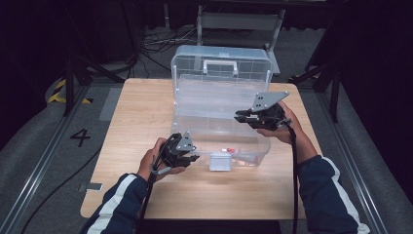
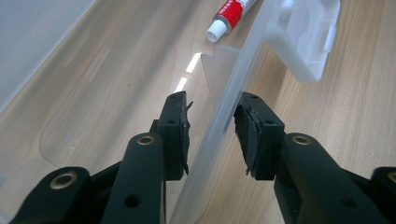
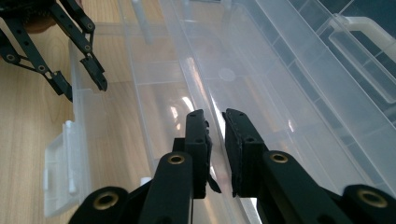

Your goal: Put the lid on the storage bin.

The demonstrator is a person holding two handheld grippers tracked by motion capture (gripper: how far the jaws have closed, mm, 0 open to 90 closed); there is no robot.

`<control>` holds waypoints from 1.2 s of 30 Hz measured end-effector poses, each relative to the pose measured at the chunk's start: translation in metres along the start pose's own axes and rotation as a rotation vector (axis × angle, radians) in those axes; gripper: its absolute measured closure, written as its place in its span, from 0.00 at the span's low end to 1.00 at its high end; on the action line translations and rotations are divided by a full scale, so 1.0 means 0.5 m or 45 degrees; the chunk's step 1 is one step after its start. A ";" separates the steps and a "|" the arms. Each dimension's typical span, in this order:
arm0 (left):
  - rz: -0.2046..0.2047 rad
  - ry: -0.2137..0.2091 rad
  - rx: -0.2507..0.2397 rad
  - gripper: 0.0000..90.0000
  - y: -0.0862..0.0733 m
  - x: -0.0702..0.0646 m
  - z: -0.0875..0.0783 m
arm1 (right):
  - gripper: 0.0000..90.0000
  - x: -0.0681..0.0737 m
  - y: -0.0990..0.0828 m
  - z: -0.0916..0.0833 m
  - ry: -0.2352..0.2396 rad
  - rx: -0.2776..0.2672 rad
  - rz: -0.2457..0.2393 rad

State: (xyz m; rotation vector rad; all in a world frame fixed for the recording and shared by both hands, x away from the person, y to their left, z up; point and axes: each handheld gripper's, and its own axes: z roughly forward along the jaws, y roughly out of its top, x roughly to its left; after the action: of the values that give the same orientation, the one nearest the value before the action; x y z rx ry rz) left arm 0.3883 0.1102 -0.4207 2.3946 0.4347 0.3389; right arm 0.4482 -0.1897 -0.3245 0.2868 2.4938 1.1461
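Note:
A clear plastic box [image 1: 181, 109] lies open on the wooden table, its lid [image 1: 221, 61] with a white handle standing up at the back. My left gripper [image 1: 195, 157] [image 2: 212, 126] straddles the box's front wall [image 2: 224, 107]; its jaws stand apart and the left pad is clear of the wall. A small red and white tube [image 2: 229, 14] [image 1: 228, 150] lies inside the box near the front. My right gripper [image 1: 238, 117] [image 3: 217, 140] reaches over the box's right side, jaws narrowly apart around a thin clear inner wall [image 3: 198, 88]. The left gripper [image 3: 79, 70] also appears in the right gripper view.
The box's white latch [image 1: 220, 162] [image 2: 308, 37] [image 3: 58, 163] hangs folded out over the front edge onto the table [image 1: 146, 112]. Metal rails run along both sides of the table, and cables lie on the floor behind it.

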 end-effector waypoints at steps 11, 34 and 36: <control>-0.049 -0.047 -0.060 0.74 -0.005 0.006 -0.002 | 0.88 -0.001 -0.021 -0.002 0.015 -0.088 0.061; -0.020 -0.003 -0.101 0.73 -0.007 -0.001 -0.036 | 0.87 0.011 -0.037 -0.010 0.013 -0.114 0.081; -0.021 0.001 -0.117 0.73 -0.010 0.001 -0.045 | 0.87 0.012 -0.037 -0.012 0.014 -0.110 0.076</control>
State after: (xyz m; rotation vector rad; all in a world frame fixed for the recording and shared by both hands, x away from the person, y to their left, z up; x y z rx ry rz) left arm 0.3795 0.1270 -0.4073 2.3003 0.4301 0.3446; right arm 0.4398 -0.2036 -0.3367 0.3337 2.4522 1.2791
